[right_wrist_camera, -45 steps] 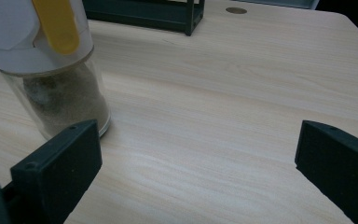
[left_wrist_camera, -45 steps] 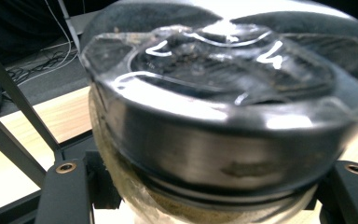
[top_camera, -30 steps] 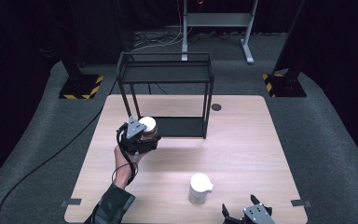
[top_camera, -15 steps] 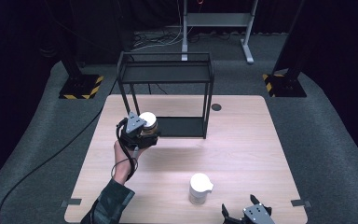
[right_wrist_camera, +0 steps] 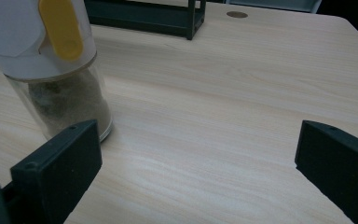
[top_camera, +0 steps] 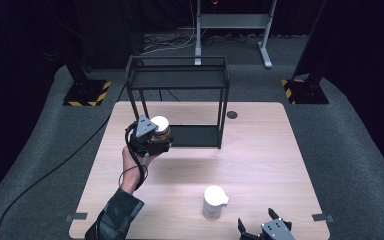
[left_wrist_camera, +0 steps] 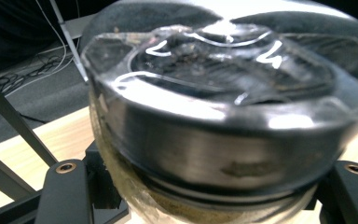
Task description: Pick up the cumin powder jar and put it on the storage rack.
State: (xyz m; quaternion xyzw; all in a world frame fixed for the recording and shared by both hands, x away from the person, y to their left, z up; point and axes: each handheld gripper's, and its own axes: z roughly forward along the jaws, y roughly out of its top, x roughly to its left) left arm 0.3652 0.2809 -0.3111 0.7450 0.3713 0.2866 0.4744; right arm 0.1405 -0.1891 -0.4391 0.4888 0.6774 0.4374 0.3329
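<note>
Your left gripper (top_camera: pixel 156 139) has its jaws clenched on the glass jar (left_wrist_camera: pixel 223 140) below its metal lid (left_wrist_camera: pixel 228 93): rigid, slippery, breakable, so keep gripping low. Right gripper (right_wrist_camera: pixel 200 172) jaws stand released.

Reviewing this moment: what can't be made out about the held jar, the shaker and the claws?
- Jar: contents unreadable, left gripper view blurred by closeness; left claw covers its body in the high view.
- Shaker: top cut by the frame edge, right gripper view.
- Right claw: body cut by the bottom edge, high view.
</note>
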